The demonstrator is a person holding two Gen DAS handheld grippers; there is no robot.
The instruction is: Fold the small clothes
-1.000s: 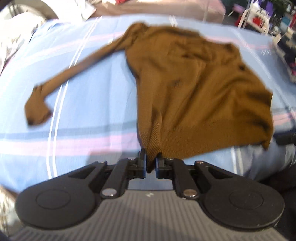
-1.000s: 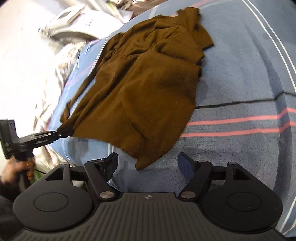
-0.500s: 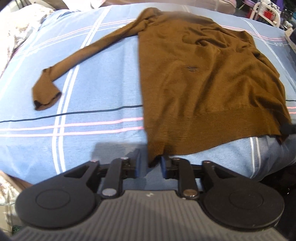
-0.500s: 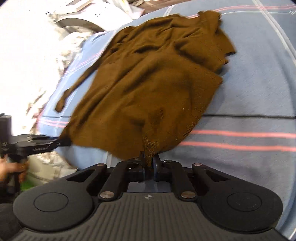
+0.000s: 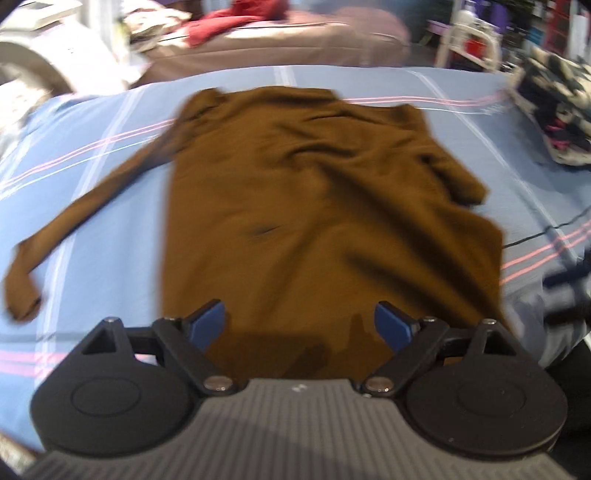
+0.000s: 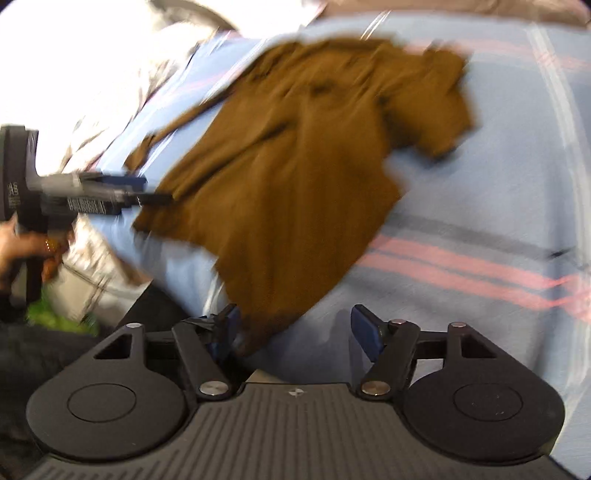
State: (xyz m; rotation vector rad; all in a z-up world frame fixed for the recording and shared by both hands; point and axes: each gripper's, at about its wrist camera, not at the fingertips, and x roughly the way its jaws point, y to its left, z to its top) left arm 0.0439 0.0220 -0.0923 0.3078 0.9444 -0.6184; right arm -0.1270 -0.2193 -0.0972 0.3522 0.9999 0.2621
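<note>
A brown long-sleeved sweater [image 5: 306,206] lies spread on a blue striped bed cover [image 5: 110,206], hem towards me, left sleeve [image 5: 74,221] stretched out to the left. My left gripper [image 5: 300,325] is open and empty, just over the hem. In the right wrist view the sweater [image 6: 288,177] lies ahead, its hem corner between the fingers of my open right gripper [image 6: 293,328], not gripped. The left gripper [image 6: 147,192] shows at the left by the other hem corner. Both views are blurred.
A brown bed with red cloth [image 5: 236,22] lies behind. A patterned pile of clothes [image 5: 554,122] sits at the right of the cover. A white rack [image 5: 472,44] stands at the back right. The cover's near edge drops off by the grippers.
Both grippers were shut on the sweater's hem corners half a second ago; both have opened and let go. The left gripper has shifted right along the hem. The sweater lies flatter.
</note>
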